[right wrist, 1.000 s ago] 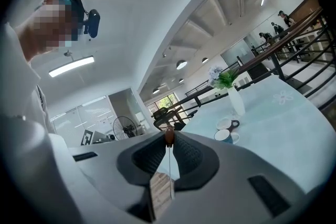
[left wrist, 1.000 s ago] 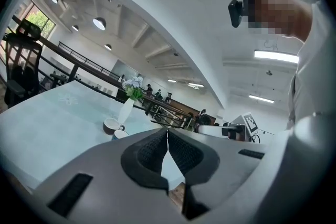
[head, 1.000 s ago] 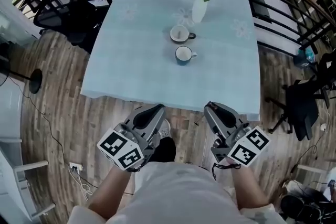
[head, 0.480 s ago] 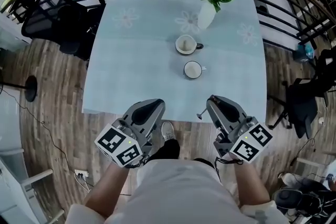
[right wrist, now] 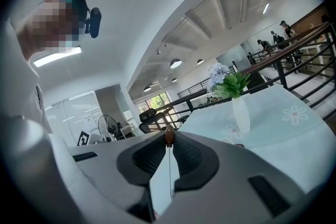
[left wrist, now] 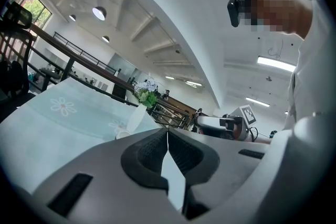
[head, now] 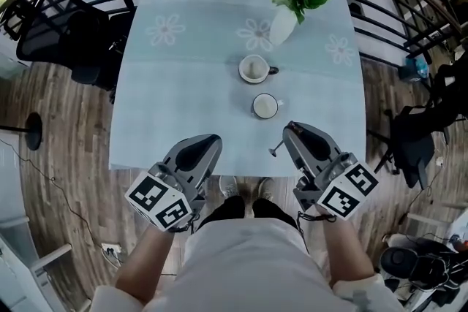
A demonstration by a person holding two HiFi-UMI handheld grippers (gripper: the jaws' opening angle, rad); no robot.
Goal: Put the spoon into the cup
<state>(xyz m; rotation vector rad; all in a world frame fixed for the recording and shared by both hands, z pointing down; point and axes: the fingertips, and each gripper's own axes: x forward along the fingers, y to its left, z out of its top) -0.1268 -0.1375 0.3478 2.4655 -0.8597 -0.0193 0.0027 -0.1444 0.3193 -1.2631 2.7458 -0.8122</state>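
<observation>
I see both forearms come up from the bottom of the head view, each holding its tool level and pointing forward, tips just over the near edge of the tabletop (head: 183, 113). The left tool (head: 212, 139) has its jaws pressed together with nothing between them. The right tool (head: 290, 129) is clamped on the spoon (head: 276, 150). In the right gripper view a brown end of it pokes up between the jaw tips. In the head view only a short thin piece juts out to the left of the jaws, and the rest is hidden. The nearer cup (head: 265, 107) stands just ahead of the right tool, apart from it. A farther cup (head: 254, 69) and a vase of flowers (head: 282, 24) stand beyond.
</observation>
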